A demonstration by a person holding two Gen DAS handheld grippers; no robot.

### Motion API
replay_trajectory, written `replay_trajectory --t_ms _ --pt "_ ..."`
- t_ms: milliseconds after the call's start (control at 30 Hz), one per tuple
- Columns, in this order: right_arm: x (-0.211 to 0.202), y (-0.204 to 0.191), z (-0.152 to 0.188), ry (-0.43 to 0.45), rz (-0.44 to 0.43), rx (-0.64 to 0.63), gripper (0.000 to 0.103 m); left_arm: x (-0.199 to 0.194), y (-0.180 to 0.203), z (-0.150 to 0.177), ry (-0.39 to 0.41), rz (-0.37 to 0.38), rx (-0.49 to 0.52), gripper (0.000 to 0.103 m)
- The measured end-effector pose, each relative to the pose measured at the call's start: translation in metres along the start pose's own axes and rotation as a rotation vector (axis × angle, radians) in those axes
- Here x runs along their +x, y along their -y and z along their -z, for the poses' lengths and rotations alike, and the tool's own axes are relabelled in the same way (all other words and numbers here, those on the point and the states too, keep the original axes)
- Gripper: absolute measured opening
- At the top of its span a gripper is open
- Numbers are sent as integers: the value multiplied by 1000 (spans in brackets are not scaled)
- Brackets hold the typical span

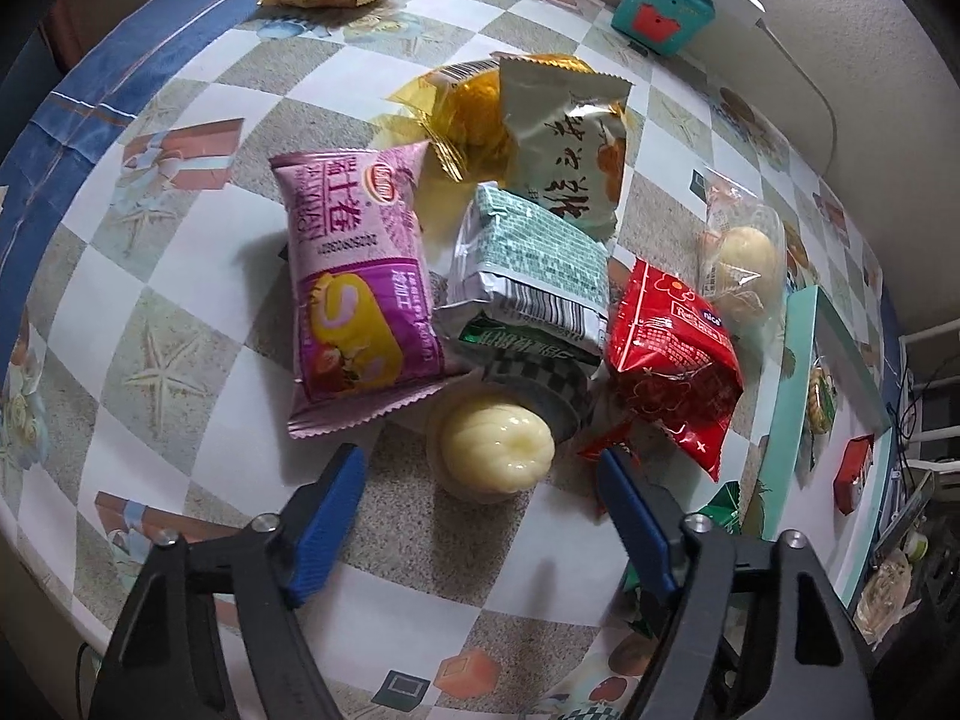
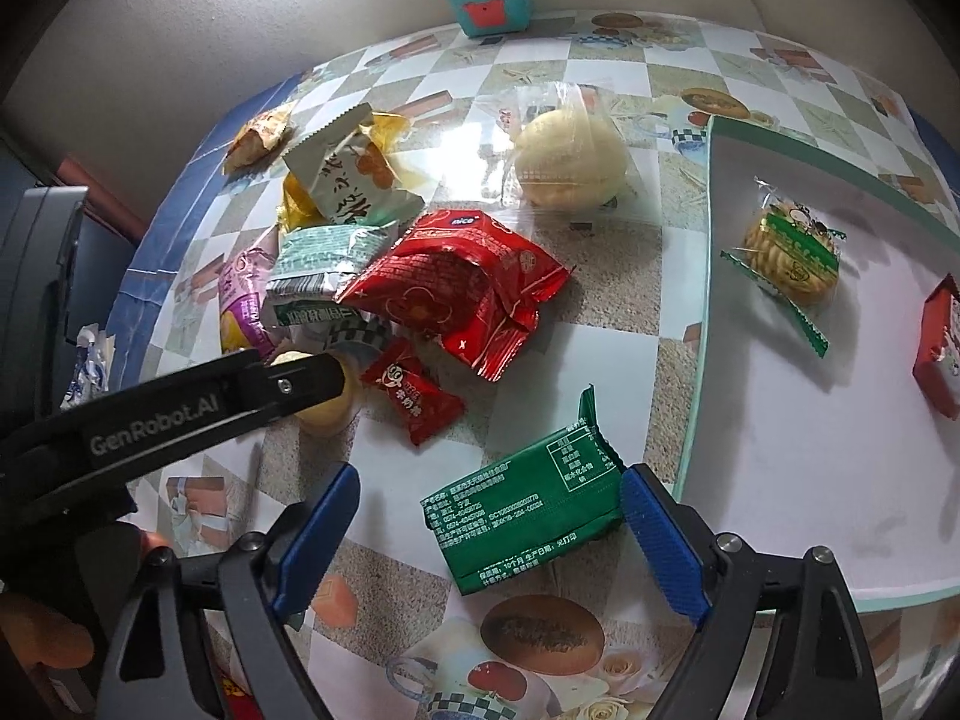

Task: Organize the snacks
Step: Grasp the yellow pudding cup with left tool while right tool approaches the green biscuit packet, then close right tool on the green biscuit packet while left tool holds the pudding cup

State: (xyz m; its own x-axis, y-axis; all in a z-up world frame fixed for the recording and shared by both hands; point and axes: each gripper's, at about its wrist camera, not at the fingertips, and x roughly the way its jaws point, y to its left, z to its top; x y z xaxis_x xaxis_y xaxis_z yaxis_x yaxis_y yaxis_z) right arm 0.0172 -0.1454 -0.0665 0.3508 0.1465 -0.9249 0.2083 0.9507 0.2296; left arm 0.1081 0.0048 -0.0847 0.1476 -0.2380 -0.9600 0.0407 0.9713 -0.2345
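Blue fingers (image 1: 327, 516) of the left gripper (image 1: 480, 501) stand apart, straddling a pale jelly cup (image 1: 492, 444) without touching it. Right gripper (image 2: 489, 516) fingers, likewise apart, flank a green packet (image 2: 528, 507) beside the tray (image 2: 708, 324).

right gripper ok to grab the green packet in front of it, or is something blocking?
Probably yes. The green packet lies flat and alone on the tablecloth, between the open fingers of the right gripper; the small red packet sits clear of it.

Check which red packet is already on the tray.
The boxy red packet at the tray's right edge. The big crumpled red packet and small red candy packet lie on the tablecloth.
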Motion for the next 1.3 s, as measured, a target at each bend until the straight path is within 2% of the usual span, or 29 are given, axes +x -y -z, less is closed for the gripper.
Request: replay_trajectory --t_ms 67,133,300,400,833,1167,1300 --pt "0 0 0 -7 -6 -5 90 1 1 0 -2 -6 3 69" --pt "0 -1 1 -15 -20 -9 90 1 1 -1 0 -6 1 57" --pt "2 -7 3 -36 -57 -24 90 2 2 -3 6 -1 4 43" --pt "4 -11 3 -41 -47 -43 90 1 1 -5 9 5 11 37" --pt "15 -28 5 -51 113 -186 89 1 2 -1 11 -21 38 36" --pt "8 -19 -3 -9 96 -156 89 -1 1 -1 8 -23 32 36" --pt "12 -15 -10 -17 80 -146 89 0 1 -2 5 -28 33 36"
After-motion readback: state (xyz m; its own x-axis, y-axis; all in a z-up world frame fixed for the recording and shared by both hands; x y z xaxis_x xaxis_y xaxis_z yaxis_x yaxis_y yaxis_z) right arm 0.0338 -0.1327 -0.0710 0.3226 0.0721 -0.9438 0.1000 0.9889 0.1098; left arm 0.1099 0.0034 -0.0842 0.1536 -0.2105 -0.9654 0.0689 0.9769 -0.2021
